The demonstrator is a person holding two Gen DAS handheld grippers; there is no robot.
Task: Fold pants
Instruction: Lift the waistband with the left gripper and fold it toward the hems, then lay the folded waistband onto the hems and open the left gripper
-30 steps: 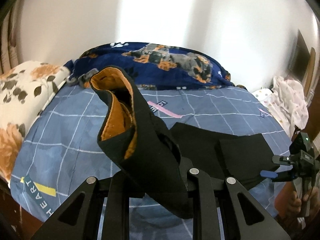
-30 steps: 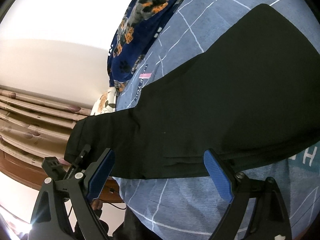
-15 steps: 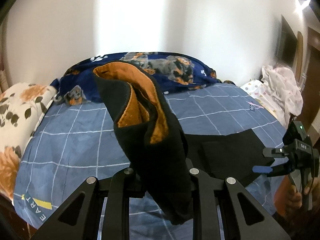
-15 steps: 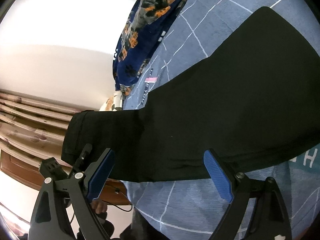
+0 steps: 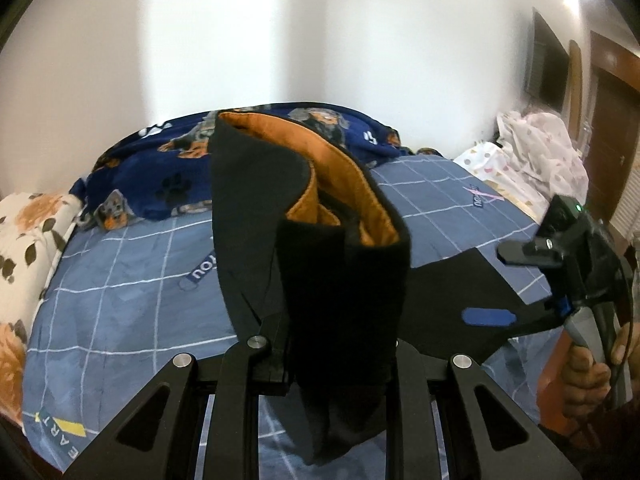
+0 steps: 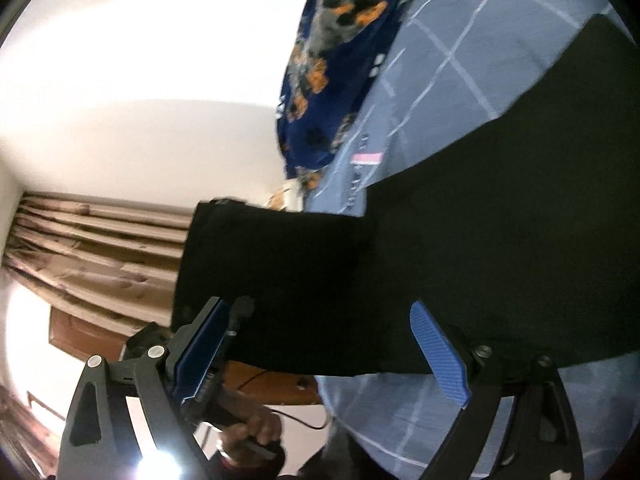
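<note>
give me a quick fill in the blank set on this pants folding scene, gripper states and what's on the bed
1. The left gripper is shut on the black pants, whose lining is ____.
2. The right gripper has its jaws ____, holding nothing.
3. The rest of the pants lies on a blue ____ bedsheet.
4. The navy blanket at the far end is printed with ____.

Missing words: orange; open; checked; dogs

Left tool [image 5: 340, 364] is clamping a raised end of the black pants [image 5: 344, 280], orange lining showing. The rest is lying on the blue checked bed [image 5: 120, 300]. Right tool [image 5: 532, 284] is hovering, jaws apart, over the far end.
</note>
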